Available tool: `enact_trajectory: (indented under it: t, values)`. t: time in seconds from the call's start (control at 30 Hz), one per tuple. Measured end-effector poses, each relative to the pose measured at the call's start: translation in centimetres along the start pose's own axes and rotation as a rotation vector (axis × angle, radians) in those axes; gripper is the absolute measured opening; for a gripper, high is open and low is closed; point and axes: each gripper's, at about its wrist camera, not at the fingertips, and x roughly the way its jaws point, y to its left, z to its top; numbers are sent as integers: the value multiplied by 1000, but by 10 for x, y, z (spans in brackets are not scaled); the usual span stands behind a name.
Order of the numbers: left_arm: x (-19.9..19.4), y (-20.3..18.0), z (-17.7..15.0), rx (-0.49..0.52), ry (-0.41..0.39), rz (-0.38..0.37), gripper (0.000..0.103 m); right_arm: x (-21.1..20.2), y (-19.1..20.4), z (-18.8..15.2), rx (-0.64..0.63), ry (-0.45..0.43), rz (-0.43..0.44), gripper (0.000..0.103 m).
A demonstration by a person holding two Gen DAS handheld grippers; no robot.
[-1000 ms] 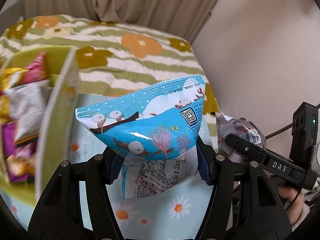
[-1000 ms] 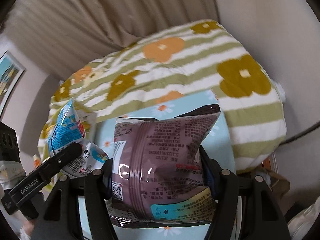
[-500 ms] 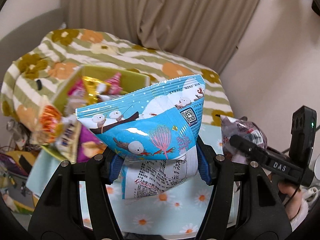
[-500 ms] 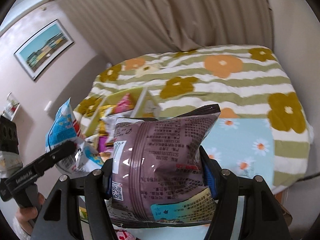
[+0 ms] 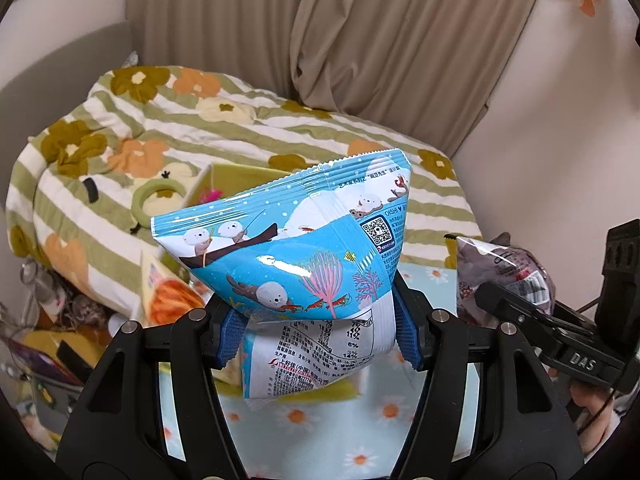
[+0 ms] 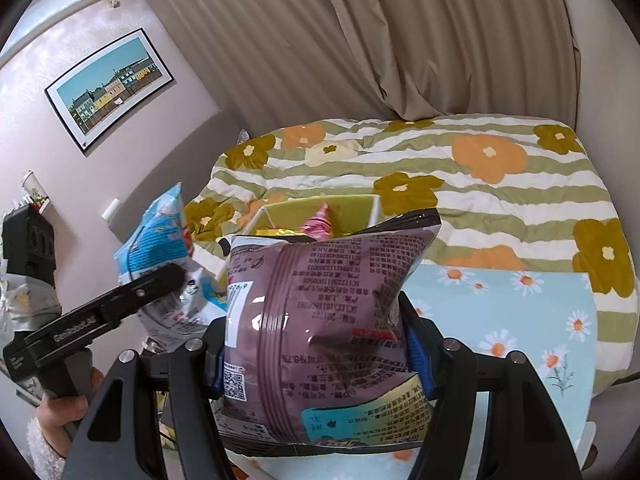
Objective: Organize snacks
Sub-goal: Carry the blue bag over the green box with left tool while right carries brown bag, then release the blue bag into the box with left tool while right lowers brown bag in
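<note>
1. Snack bags are both up in the air: the blue bag (image 5: pixel 296 256) is pinched in the left gripper (image 5: pixel 316 340), and the purple bag (image 6: pixel 320 320) in the right gripper (image 6: pixel 316 356).
2. Each gripper's fingers are clamped on the lower half of its bag, the blue pads (image 5: pixel 230 334) pressing the film inward from both sides.
3. Both bags look light and air-puffed, with glossy, slippery film. They would likely crush or slide if squeezed hard, and the contents are probably brittle.
4. A hold low on the body, as now, seems sound. The crimped top seam would be a stiffer place to grip.
5. The yellow-green box (image 6: pixel 320 210), already holding other packets, sits beyond both bags, beside the striped flower blanket (image 6: pixel 500 184). It looks like where they belong.
6. The daisy cloth (image 6: pixel 520 312) lies on the right of the box.
</note>
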Motion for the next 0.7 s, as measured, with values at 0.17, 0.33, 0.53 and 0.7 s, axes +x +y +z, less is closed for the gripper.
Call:
enact_trajectory:
  t: [0.17, 0.33, 0.53, 0.7]
  values:
    - [33, 37, 23, 26, 52, -12, 59, 28, 25, 7, 11, 7, -27, 63]
    - [74, 66, 35, 35, 136, -36, 61, 54, 38, 2, 44, 40, -64, 63]
    - [97, 86, 35, 53, 192, -19, 86, 74, 44, -11, 94, 76, -106, 63]
    - [77, 92, 28, 58, 167, -37, 87, 76, 53, -16, 108, 69, -122, 63]
